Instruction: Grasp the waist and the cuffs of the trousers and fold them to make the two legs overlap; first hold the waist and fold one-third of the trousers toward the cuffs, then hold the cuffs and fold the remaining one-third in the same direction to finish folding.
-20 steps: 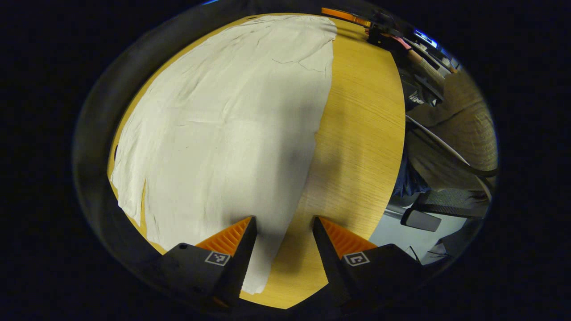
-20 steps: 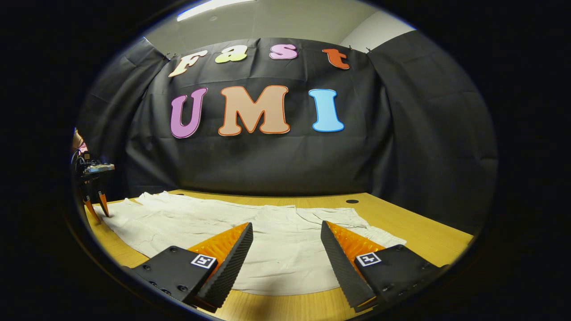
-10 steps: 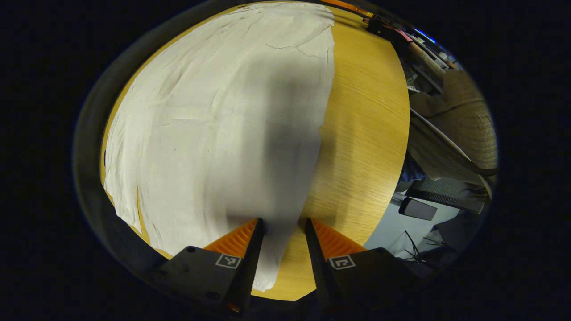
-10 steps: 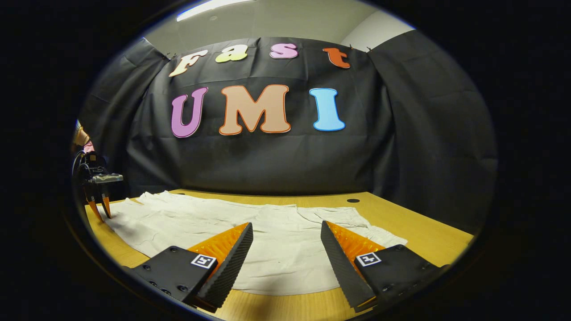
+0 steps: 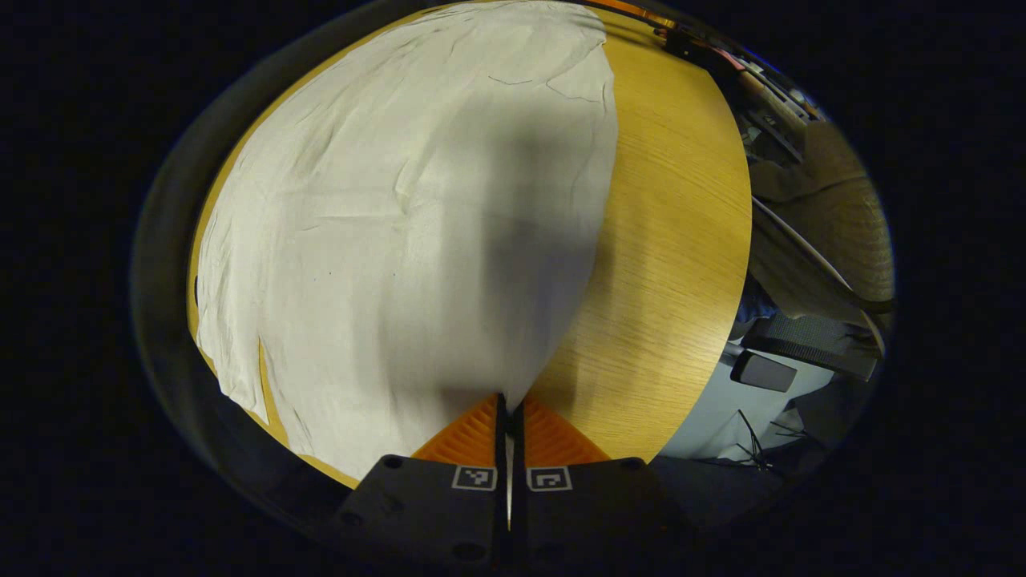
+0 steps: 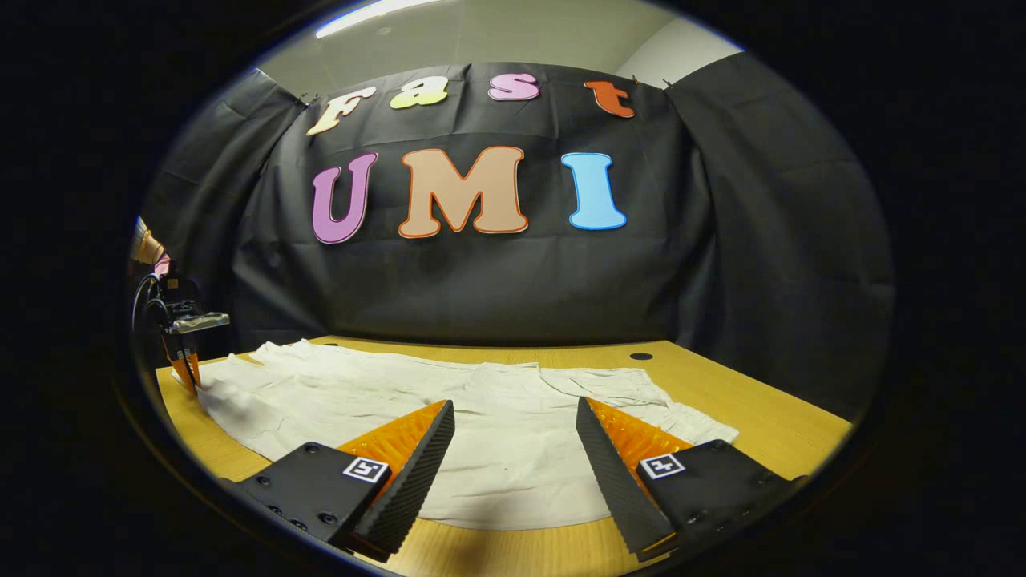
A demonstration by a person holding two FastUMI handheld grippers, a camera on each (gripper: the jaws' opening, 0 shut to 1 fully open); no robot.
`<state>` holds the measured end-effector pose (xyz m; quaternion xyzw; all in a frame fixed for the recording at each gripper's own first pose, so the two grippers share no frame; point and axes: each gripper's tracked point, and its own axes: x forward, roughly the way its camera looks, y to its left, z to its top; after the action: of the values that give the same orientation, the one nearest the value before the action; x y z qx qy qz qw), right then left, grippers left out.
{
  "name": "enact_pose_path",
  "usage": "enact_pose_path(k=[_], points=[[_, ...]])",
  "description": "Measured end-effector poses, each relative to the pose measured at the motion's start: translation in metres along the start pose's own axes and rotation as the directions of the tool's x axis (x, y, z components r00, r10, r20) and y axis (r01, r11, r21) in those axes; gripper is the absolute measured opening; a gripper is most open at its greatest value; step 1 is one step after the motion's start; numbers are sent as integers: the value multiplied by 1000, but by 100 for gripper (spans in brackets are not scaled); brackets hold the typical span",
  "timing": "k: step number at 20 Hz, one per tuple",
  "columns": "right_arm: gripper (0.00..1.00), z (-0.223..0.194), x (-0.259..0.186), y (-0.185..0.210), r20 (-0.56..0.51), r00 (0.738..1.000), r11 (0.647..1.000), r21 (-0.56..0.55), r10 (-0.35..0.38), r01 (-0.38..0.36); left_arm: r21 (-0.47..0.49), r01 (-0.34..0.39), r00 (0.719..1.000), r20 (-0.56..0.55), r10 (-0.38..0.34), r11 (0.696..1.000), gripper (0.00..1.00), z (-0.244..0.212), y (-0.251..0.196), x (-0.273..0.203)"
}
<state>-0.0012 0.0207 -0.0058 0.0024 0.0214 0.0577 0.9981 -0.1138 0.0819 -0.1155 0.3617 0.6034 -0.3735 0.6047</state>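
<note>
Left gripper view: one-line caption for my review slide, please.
Left gripper shut on a corner of the pale trousers spread flat on the wooden table.

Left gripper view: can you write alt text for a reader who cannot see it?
The left gripper is shut on the near edge of pale trousers spread flat on a wooden table. The gripper's shadow falls across the cloth. A chair stands beyond the table's edge at the right.
</note>
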Motion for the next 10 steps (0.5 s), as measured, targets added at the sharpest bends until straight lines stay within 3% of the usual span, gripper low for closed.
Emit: enact_pose_path(k=[5,8,10], points=[[98,-1,4,0,-60,998,999,-39,30,-32,24,4,1000,4,-4,1000,0,0,1,2],[98,24,0,2,-75,993,983,-154,89,-100,18,9,1000,6,-9,1000,0,0,1,2],[96,31,-1,3,-140,981,951,-258,137,-170,9,12,1000,11,-12,1000,0,1,1,2]])
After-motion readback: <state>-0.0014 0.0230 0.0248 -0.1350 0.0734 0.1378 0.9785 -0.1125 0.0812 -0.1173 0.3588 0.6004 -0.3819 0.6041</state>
